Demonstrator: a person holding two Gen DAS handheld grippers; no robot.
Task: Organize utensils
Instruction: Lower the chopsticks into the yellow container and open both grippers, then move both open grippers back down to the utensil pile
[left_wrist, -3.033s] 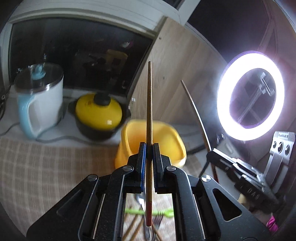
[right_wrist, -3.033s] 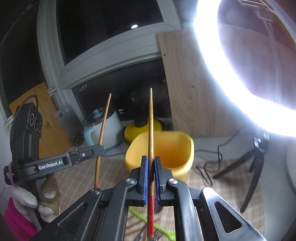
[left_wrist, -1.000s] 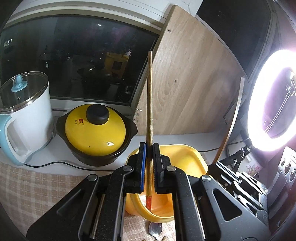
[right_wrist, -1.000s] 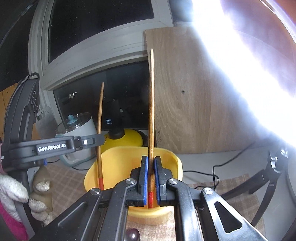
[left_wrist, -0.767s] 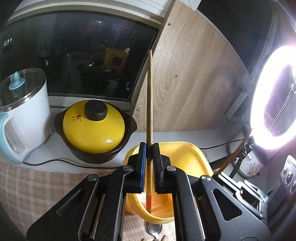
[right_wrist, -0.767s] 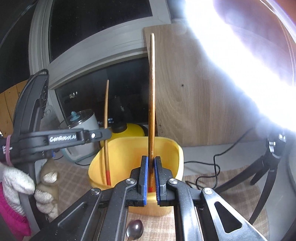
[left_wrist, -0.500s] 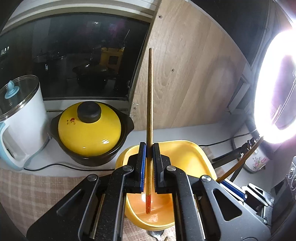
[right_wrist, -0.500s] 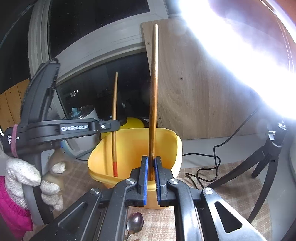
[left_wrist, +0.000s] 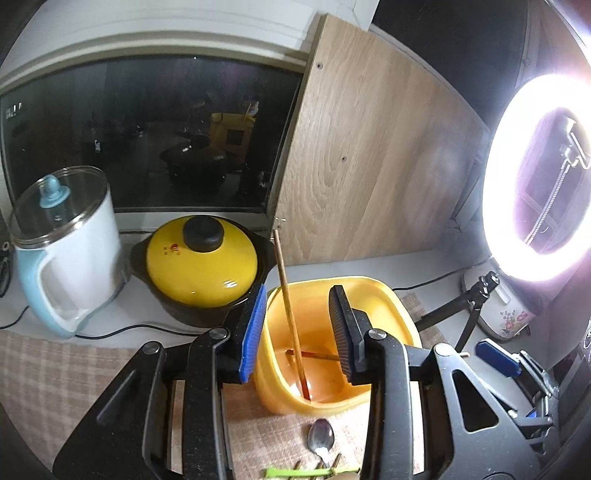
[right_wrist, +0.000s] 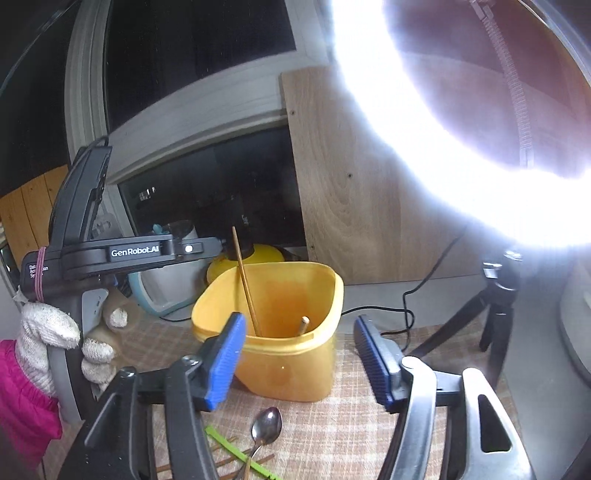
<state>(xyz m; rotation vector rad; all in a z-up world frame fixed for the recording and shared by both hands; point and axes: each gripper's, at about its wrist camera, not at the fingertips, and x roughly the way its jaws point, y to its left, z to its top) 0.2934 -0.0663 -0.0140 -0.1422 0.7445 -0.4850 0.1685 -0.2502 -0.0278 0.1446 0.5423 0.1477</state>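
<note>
Item one, the yellow tub (left_wrist: 388, 302): it is standing on the checked cloth (right_wrist: 351, 435) in front of you, with two wooden chopsticks in it. One long chopstick (left_wrist: 286, 299) is leaning up out of the tub, its red end down on the bottom; the second chopstick (right_wrist: 303, 325) is lying lower inside, only its tip showing in the right wrist view.

Item two, your left gripper (left_wrist: 297, 328): its jaws are opening, the long chopstick is showing in the gap, and neither blue pad is touching it.

Item three, your right gripper (right_wrist: 299, 360): its jaws are opening wide either side of the tub, holding nothing.

Item four, loose utensils on the cloth just short of the tub: a metal spoon (right_wrist: 266, 432), a green stick (right_wrist: 240, 456) and thin brown sticks (partly hidden by the gripper frames).

Item five, behind the tub: a yellow-lidded pot (left_wrist: 201, 266), a white kettle (left_wrist: 66, 254), a wooden panel (left_wrist: 369, 166) and a lit ring light (left_wrist: 539, 177).
</note>
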